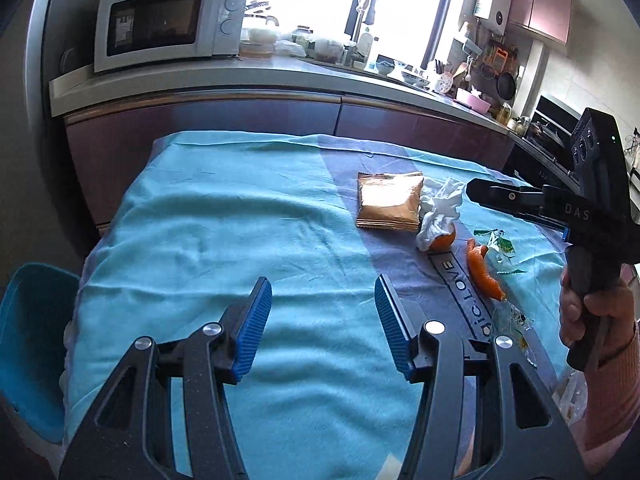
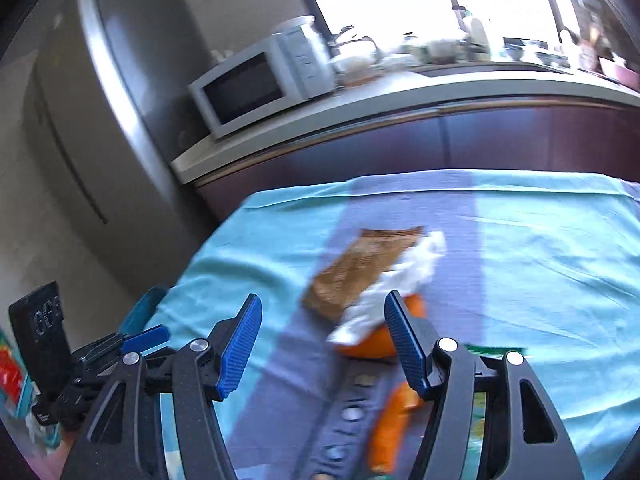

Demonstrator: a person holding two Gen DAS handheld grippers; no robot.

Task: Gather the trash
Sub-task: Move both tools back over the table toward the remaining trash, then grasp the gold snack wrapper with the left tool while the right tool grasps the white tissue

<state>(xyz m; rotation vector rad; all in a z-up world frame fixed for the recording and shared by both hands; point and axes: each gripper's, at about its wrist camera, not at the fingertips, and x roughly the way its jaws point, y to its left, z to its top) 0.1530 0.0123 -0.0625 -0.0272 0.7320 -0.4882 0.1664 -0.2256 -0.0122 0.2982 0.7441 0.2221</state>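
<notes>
**Two open grippers over a littered worktop**

Several pieces of trash lie together on the worktop (image 1: 224, 216), which is draped in a turquoise and grey-blue cloth (image 1: 200, 240). A gold snack wrapper (image 1: 390, 201) lies flat on the grey stripe. Touching its right edge is a crumpled white tissue (image 1: 438, 210), which drapes over an orange fruit (image 1: 443, 241). Just beside the fruit lies a strip of orange peel (image 1: 484, 270), and near that are scraps of clear and green plastic film (image 1: 500, 246).

The left hand-held gripper (image 1: 323, 328) hangs above bare cloth, well apart from the trash, with its blue-padded jaws spread wide and nothing between them. The right hand-held gripper (image 2: 323, 346) is likewise spread wide and holds nothing. In its own blurred view, the tissue and fruit sit just ahead of its right finger (image 2: 404, 344), and the peel shows below between the fingers. From the left wrist view it reaches in from the right, its tip close to the tissue; whether it touches cannot be told.

A blue bin (image 1: 32, 344) stands beside the worktop's left edge. Behind, a kitchen counter (image 1: 280, 72) carries a white microwave (image 1: 168, 24).
</notes>
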